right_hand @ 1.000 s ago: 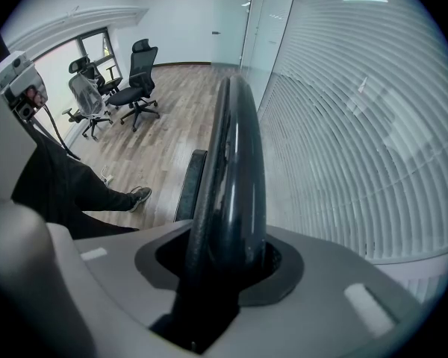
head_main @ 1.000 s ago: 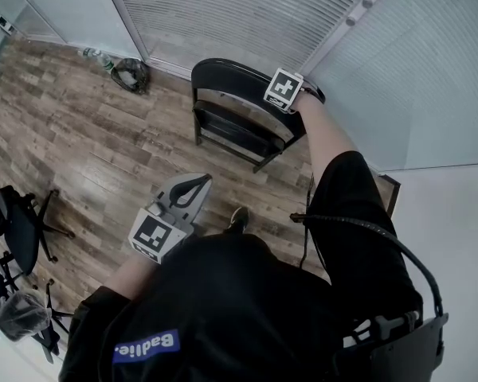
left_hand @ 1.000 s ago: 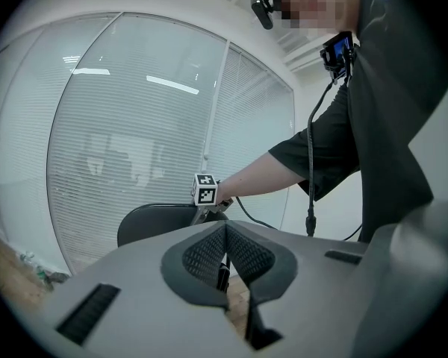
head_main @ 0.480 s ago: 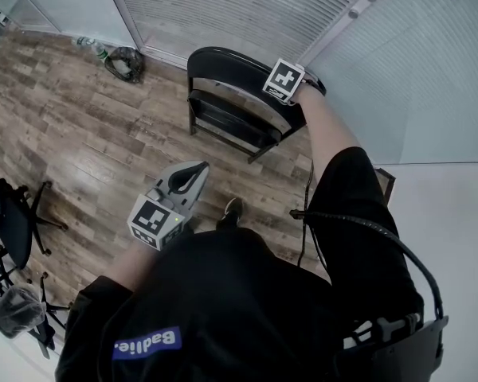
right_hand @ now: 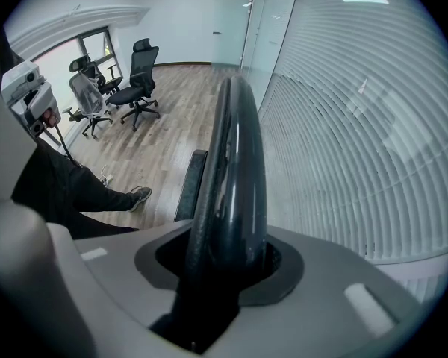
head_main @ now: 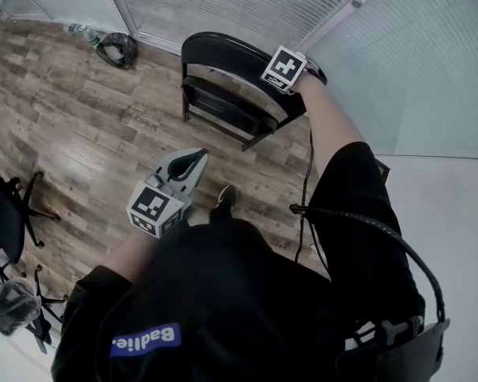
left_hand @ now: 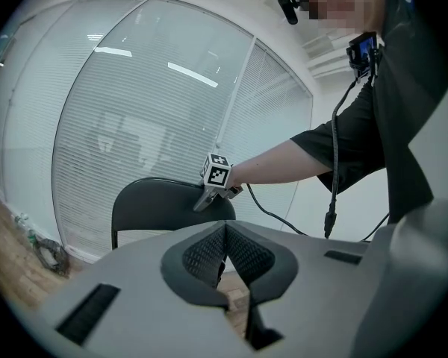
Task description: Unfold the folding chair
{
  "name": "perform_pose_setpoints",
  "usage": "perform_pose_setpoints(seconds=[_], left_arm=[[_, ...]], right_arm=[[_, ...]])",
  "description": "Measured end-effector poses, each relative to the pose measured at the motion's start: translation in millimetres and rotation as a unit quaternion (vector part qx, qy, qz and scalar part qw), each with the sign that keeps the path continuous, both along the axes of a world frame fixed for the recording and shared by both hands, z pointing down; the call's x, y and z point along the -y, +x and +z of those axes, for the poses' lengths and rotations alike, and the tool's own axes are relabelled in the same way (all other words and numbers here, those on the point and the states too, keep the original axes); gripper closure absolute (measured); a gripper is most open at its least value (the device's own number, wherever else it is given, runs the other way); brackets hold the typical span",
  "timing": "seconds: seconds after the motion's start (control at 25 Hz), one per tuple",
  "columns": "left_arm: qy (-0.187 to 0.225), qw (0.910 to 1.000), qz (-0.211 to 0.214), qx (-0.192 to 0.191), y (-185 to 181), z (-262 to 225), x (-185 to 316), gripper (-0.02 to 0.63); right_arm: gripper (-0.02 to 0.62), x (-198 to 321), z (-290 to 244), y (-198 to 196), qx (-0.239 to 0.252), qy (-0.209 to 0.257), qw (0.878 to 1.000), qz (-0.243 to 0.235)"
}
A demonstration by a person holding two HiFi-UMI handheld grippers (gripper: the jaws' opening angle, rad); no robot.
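A black folding chair (head_main: 223, 58) stands by the glass wall, its seat (head_main: 231, 111) tilted between the frame legs. My right gripper (head_main: 291, 74) is shut on the right end of the backrest's top edge, pointing steeply down. In the right gripper view the curved backrest (right_hand: 235, 162) runs straight up from between the jaws of the right gripper (right_hand: 224, 263). My left gripper (head_main: 193, 165) hovers over the floor in front of the chair, shut and empty. In the left gripper view the left gripper (left_hand: 224, 256) has its pads pressed together, with the backrest (left_hand: 160, 200) beyond them.
Black office chairs (head_main: 12, 213) stand at the left and show far off (right_hand: 138, 80) in the right gripper view. A dark bag (head_main: 115, 48) lies at the foot of the blinds. My shoe (head_main: 223, 199) and a hanging cable (head_main: 307, 189) are near the chair.
My left gripper has sunk a little in front of the chair and stays shut. The right gripper keeps its hold on the backrest, and the chair looks unmoved.
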State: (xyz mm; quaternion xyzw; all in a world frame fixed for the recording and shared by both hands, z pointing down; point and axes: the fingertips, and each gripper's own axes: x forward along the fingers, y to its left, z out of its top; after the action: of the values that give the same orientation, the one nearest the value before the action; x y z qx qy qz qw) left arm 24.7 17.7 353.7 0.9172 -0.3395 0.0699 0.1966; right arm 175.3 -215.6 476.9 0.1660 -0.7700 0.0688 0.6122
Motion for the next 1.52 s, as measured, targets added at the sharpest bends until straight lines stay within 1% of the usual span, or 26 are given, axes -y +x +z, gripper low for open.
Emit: perform_pose_setpoints(seconds=[0.36, 0.76, 1.2, 1.52], left_arm=[[-0.038, 0.9992, -0.003, -0.015, 10.4, 22.9, 12.2, 0.601], [-0.073, 0.9965, -0.030, -0.029, 9.2, 46.8, 24.6, 0.600], [-0.112, 0.9916, -0.046, -0.045, 18.5, 76.6, 39.8, 0.600], [-0.145, 0.9858, -0.059, -0.060, 25.0, 101.0, 48.8, 0.600]], right_arm=[[0.450, -1.5, 2.6, -1.2, -0.001, 0.000, 1.000, -0.001], [0.451, -5.9, 0.9, -1.3, -0.002, 0.001, 1.000, -0.001], [0.451, -8.0, 1.2, -4.0, -0.001, 0.003, 1.000, -0.004], [0.453, -10.7, 1.6, -3.4, -0.002, 0.004, 1.000, -0.003]])
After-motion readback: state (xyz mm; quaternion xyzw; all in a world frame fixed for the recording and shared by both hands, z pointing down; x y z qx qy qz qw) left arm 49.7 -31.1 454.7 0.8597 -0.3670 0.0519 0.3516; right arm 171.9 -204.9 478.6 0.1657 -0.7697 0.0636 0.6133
